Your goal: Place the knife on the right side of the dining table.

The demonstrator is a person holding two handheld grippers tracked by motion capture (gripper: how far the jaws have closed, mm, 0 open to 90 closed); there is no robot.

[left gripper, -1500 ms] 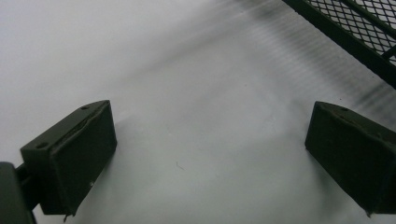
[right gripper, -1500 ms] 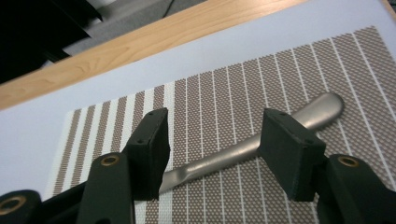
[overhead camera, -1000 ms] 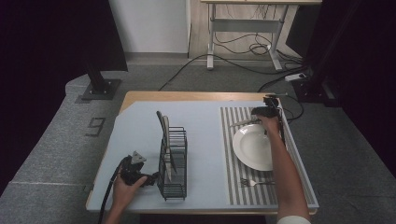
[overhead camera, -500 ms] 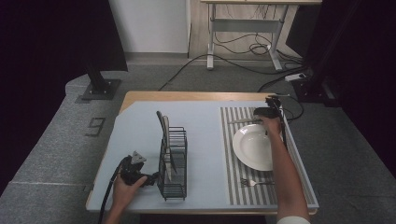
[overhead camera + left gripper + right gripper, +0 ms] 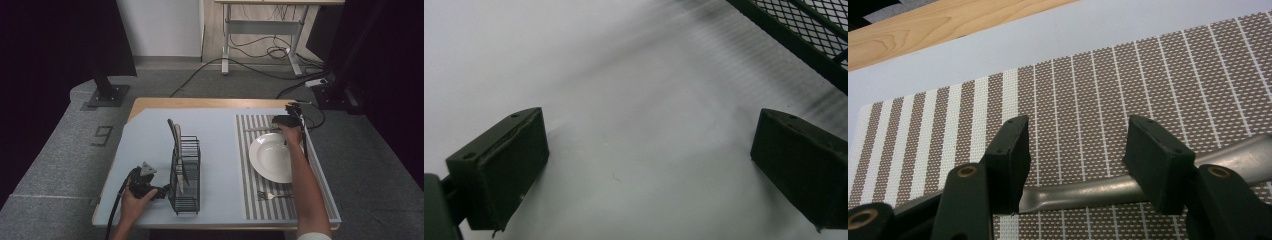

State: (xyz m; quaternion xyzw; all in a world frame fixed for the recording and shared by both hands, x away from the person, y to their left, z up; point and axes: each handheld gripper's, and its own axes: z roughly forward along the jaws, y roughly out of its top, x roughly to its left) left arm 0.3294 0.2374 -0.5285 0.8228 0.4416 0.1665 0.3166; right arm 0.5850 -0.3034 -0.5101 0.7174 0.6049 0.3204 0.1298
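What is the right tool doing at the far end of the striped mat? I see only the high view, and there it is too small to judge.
Observer: In the right gripper view the right tool is open. A metal handle lies flat on the mat, running across from one jaw to the other, not gripped.
Operator: And the left tool, beside the rack?
Observer: The left gripper view shows it open wide over the bare table, with nothing between its jaws.
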